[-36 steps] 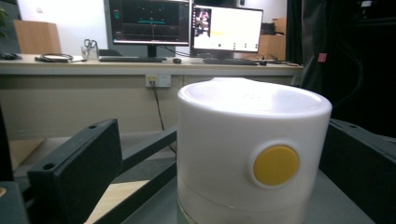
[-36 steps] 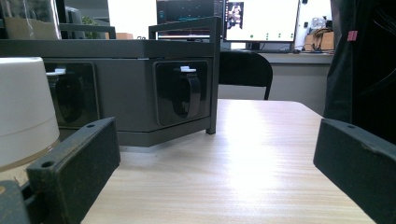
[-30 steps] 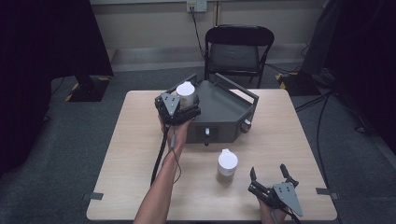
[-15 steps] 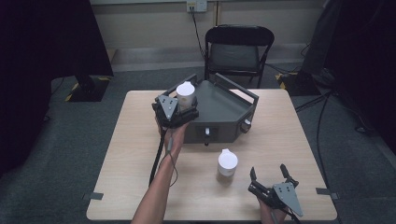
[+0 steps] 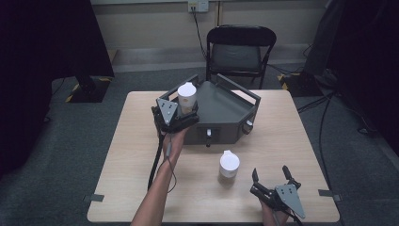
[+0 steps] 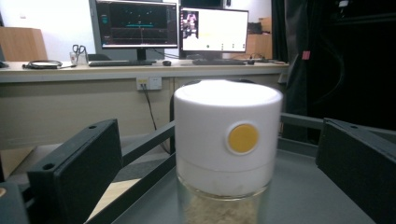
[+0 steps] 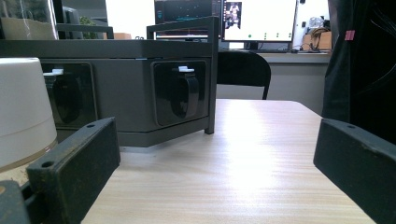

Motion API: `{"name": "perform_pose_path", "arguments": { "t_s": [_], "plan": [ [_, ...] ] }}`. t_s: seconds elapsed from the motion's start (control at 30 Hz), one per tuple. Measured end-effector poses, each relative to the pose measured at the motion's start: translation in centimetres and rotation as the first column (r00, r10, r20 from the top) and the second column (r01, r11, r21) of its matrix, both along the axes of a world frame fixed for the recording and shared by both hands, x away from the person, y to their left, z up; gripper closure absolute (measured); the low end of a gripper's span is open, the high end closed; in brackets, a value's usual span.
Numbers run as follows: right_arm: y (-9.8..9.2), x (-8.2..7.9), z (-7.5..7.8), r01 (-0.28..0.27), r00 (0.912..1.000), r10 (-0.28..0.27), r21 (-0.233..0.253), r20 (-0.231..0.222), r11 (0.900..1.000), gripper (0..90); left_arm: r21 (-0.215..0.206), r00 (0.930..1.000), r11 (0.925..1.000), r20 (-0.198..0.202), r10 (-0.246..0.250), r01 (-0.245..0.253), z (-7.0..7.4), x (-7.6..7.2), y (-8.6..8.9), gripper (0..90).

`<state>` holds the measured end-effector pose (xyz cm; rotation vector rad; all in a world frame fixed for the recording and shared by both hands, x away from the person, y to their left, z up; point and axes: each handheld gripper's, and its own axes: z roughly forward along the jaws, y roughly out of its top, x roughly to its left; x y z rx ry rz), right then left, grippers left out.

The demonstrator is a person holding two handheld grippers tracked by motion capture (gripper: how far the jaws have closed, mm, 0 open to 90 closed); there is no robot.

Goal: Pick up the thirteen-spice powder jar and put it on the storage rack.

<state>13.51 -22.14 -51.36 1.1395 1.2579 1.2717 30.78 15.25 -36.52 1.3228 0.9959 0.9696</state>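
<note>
You had the left gripper (image 5: 181,113) at frame centre, jaws spread either side of the white-lidded jar (image 6: 228,148) standing on the grey tray (image 5: 228,101) (apparently just set down), while the right gripper (image 5: 272,180) idled open, lower right.

A white-lidded jar (image 6: 228,140) carries a round yellow-orange dot on its lid; below the lid its clear glass shows pale beige, sandy contents. The tray (image 5: 226,106) under it is dark grey, with black latches and small white knobs on its front face. A second jar (image 5: 229,165), also white-capped, stands on the table (image 5: 282,141), whose top is light wood with a fine straight grain. The left gripper (image 5: 181,115) and right gripper (image 5: 270,176) are black, each topped by a grey three-cornered plate. A black chair (image 5: 240,49) stands on dark grey carpet before a beige wall.
</note>
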Motion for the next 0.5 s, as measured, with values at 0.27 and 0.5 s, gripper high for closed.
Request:
{"name": "perform_pose_path", "arguments": {
  "t_s": [0.27, 0.5],
  "plan": [
    [0.0, 0.0, 0.0, 0.0, 1.0, 0.0, 0.002, 0.001, 1.0, 0.0, 0.002, 0.9999, 1.0, 0.016, 0.0, 0.0, 0.1, -0.7, -0.1, 0.0],
    [0.0, 0.0, 0.0, -0.001, 1.0, 0.001, 0.0, -0.003, 1.0, 0.0, -0.028, 0.999, 0.9995, 0.042, 0.016, -0.015, -0.6, -2.0, 0.2, 0.4]
  ]
}}
